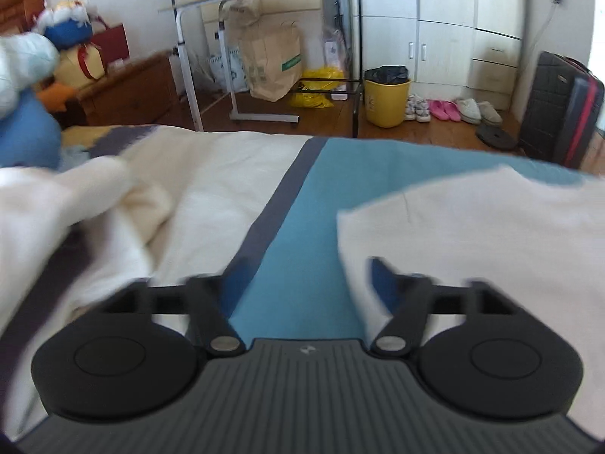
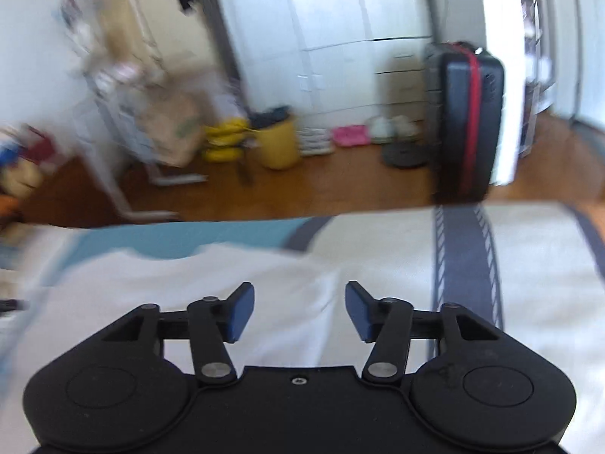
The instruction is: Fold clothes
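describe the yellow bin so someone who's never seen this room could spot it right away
Look past the bed to the white wardrobe on the far wall. On the wooden floor in front of it, left of a row of shoes, stands the yellow bin. It is a round bucket lined with a black bag, unlike the crumpled yellow bags to its left.

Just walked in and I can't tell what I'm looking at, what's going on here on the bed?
A person is folding clothes on a bed, a two-finger gripper in each hand. Both the left gripper and the right gripper have their jaws open, with nothing between them. A white garment lies spread flat on the blue, cream and grey bedspread, under the right gripper and just right of the left one. A cream piece of clothing lies rumpled off to the left, blurred.
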The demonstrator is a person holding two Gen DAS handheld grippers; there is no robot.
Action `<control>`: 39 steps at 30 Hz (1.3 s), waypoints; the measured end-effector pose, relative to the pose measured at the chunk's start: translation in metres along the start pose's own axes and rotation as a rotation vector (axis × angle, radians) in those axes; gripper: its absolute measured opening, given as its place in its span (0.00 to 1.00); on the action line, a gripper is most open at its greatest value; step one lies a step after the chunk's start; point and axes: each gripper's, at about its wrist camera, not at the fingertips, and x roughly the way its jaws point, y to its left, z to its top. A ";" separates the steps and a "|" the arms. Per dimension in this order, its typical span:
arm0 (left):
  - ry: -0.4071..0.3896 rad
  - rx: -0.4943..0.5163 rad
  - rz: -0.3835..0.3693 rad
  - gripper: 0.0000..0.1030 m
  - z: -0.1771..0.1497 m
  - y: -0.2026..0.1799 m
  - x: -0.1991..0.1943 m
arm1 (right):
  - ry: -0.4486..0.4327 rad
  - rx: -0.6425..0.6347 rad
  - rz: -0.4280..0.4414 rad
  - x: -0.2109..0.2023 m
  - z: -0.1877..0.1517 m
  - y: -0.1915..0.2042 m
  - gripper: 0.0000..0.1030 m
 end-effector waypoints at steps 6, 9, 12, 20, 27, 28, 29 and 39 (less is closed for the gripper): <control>0.376 0.153 -0.077 0.78 -0.071 0.004 -0.059 | 0.292 0.109 0.180 -0.093 -0.079 -0.007 0.63; 0.600 0.086 -0.167 0.78 -0.107 0.007 -0.073 | 0.459 0.136 0.225 -0.122 -0.118 -0.002 0.63; 0.708 0.014 -0.247 0.80 -0.131 0.010 -0.088 | 0.566 0.186 0.226 -0.145 -0.152 0.002 0.63; 0.855 0.050 -0.310 0.81 -0.162 -0.005 -0.130 | 0.770 0.281 0.152 -0.167 -0.212 0.005 0.63; 0.863 0.141 -0.325 0.81 -0.171 -0.017 -0.157 | 0.997 0.374 0.088 -0.149 -0.250 0.003 0.65; 0.852 0.141 -0.337 0.81 -0.170 -0.017 -0.162 | 1.017 0.383 0.093 -0.149 -0.252 0.004 0.65; 0.835 0.142 -0.347 0.81 -0.169 -0.016 -0.167 | 1.041 0.385 0.104 -0.148 -0.255 0.006 0.65; 0.487 0.216 -0.465 0.81 -0.141 -0.017 -0.236 | 0.840 0.204 0.297 -0.173 -0.239 0.058 0.13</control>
